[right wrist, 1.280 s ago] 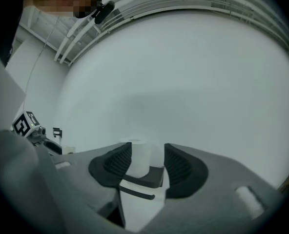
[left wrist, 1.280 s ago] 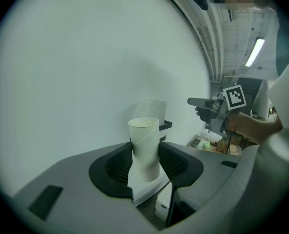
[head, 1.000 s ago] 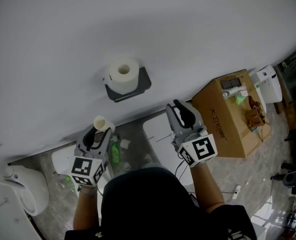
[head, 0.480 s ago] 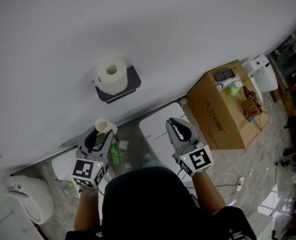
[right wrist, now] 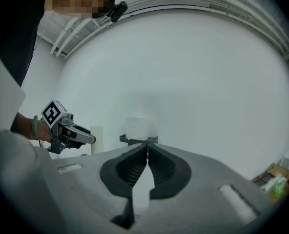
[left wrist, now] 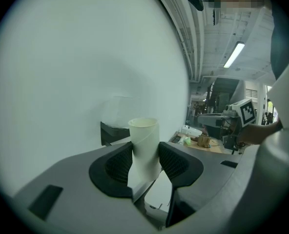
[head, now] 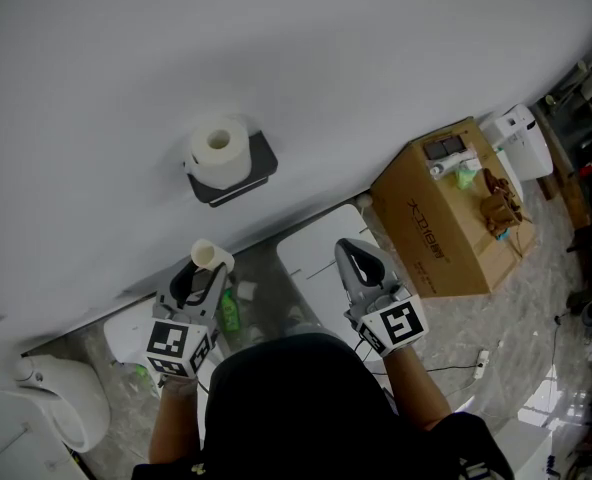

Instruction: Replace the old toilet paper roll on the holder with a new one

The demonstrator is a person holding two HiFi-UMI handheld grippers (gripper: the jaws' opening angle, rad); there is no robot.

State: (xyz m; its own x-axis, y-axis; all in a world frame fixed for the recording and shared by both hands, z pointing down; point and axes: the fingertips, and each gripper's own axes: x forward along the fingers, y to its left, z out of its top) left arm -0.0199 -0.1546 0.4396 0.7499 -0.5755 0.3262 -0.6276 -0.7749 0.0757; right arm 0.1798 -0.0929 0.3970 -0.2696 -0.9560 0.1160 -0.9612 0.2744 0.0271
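A full white roll sits on the dark holder fixed to the wall, so the swap itself looks done. What is left, as I judge it, is getting rid of the old core. That bare cardboard tube stands upright in the left gripper, below the holder and well apart from it. The two fingers press on its lower part from either side, and its open top rises above them. The right gripper hangs beside it, lower and to the right. Its fingers are closed together with nothing between them, and they point toward the roll from a distance. To finish well, hold the tube with the grip it has now: it is thin card, so a harder squeeze would flatten it, and a looser one would let it slip through. Carry it level, away from the wall, so its top does not brush the roll or holder. Open the left fingers only once the tube is over wherever it is to be dropped. Keep the right gripper clear of the roll.
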